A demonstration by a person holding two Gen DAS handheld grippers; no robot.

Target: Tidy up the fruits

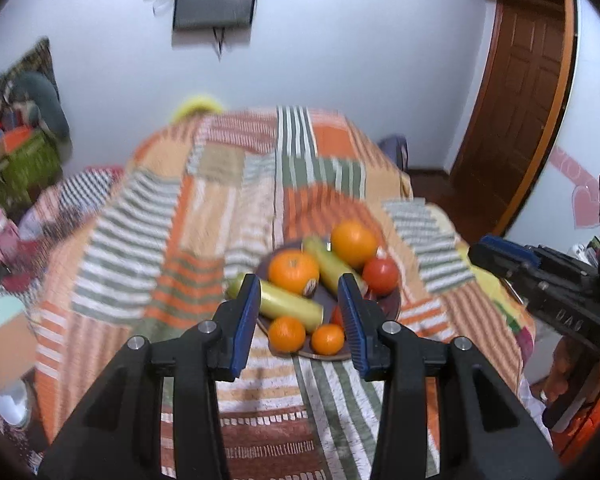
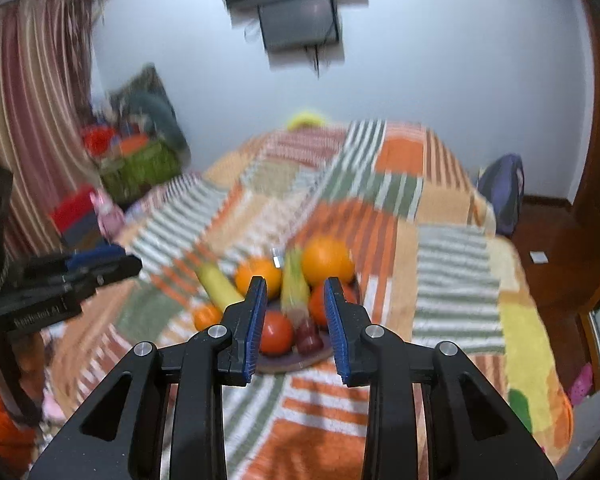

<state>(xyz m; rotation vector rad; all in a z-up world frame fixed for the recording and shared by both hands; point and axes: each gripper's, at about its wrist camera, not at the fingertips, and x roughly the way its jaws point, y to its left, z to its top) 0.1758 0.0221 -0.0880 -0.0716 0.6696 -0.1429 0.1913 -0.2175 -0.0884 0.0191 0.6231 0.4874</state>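
1. Left wrist view: the left gripper (image 1: 299, 294) stands wide open and holds nothing. The plate (image 1: 392, 308) of fruit lies on the striped bedcover (image 1: 140, 240) just beyond the fingertips, at 12 o'clock. The right gripper (image 1: 484, 246) shows at 3 o'clock.
2. Right wrist view: the right gripper (image 2: 295, 292) is wide open, empty. The plate (image 2: 278, 364) sits between the fingers, large orange (image 2: 327, 262) at 12 o'clock. The left gripper (image 2: 130, 260) is at 9 o'clock; its opening cannot be told.

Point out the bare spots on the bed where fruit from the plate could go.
The striped bedspread is bare left of the plate, between it and the left edge, and again beyond it toward the wall. The plate is crowded: oranges, tomatoes and long yellow-green fruit lie packed together.
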